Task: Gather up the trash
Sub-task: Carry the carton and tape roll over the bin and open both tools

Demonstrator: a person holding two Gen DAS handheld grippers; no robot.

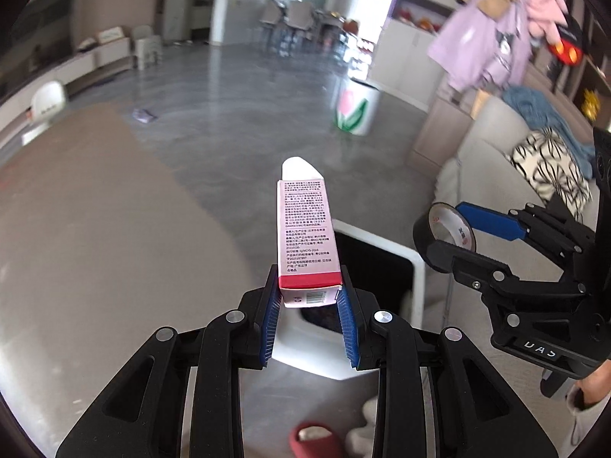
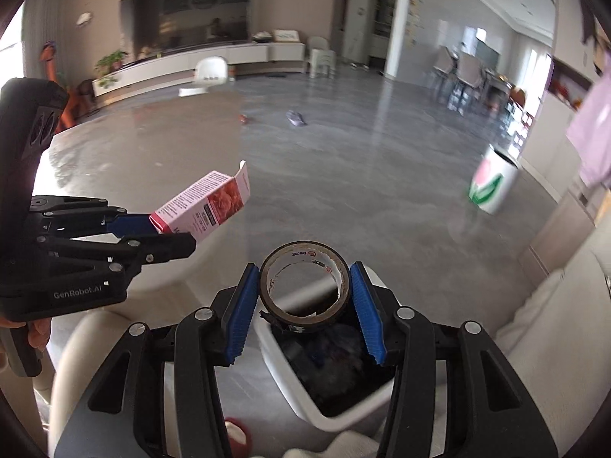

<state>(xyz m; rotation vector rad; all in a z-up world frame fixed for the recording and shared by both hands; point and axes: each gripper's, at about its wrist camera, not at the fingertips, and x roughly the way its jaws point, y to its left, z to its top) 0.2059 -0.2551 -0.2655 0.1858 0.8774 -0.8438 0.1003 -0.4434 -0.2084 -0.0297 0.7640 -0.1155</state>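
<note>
Carrying step: the left gripper (image 1: 309, 297) clamps a pink box (image 1: 305, 233), the right gripper (image 2: 305, 297) a tape roll (image 2: 305, 286); next, release both over the white bin (image 2: 290, 381) below.

The far room is motion-blurred in both views: the chairs (image 1: 290, 19) by the windows and the hanging clothes (image 1: 492, 38) lack detail. The small purple object (image 2: 296, 117) on the floor is too smeared to identify. The white bin (image 2: 301, 374) is partly hidden behind the right gripper (image 2: 305, 297), its dark contents unreadable. The red slipper (image 1: 313, 439) is cut off by the lower edge. Fine print on the pink box (image 1: 305, 229) is too small to read.
</note>
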